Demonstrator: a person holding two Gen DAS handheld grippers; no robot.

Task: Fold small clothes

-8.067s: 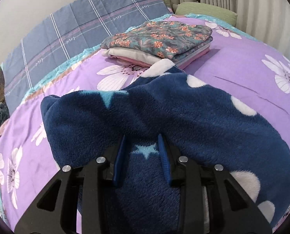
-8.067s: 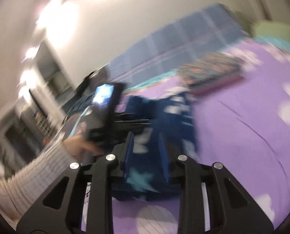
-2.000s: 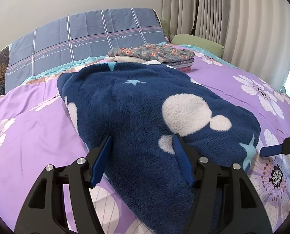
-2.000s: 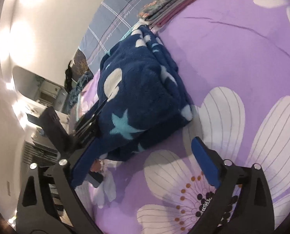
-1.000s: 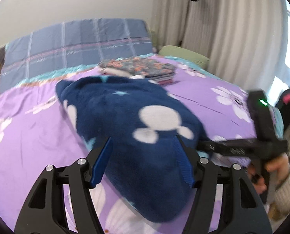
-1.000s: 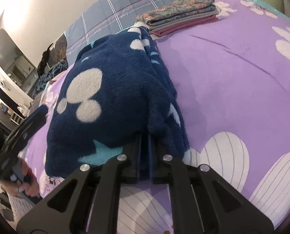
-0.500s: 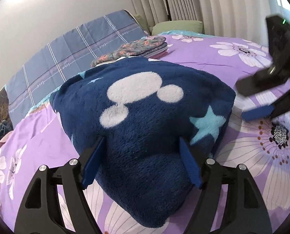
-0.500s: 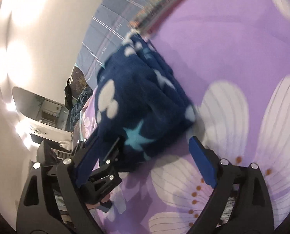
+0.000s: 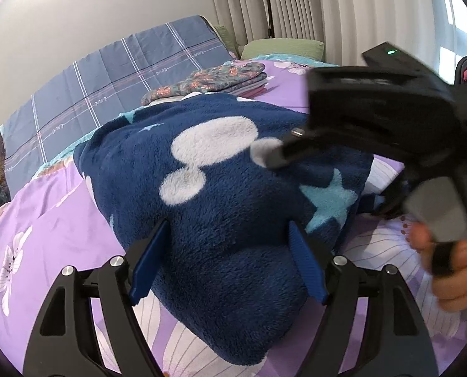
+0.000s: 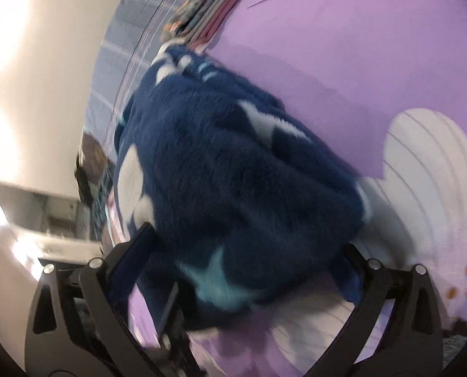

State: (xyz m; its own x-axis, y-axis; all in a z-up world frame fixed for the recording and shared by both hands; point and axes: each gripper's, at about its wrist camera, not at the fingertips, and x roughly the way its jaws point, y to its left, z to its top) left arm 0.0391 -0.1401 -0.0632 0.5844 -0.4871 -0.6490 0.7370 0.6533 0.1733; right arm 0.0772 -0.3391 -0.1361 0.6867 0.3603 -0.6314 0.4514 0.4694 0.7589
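Observation:
A folded navy fleece garment (image 9: 221,185) with white blobs and teal stars lies in a thick bundle on the purple flowered bedsheet (image 9: 54,229). My left gripper (image 9: 227,267) is open, its blue pads straddling the bundle's near end. My right gripper (image 10: 249,260) is open wide, its fingers on either side of the bundle's (image 10: 233,169) other end. In the left wrist view the right tool and the hand holding it (image 9: 406,144) lie over the garment's right side.
A stack of folded clothes (image 9: 211,83) with a floral piece on top sits behind the bundle, also seen in the right wrist view (image 10: 208,15). A blue plaid pillow (image 9: 108,75), a green pillow (image 9: 280,48) and curtains stand at the bed's far end.
My right gripper, shut on the garment's edge one second ago, has opened wide and pushed in around the bundle's end. My left gripper stayed open and closed in on the near end.

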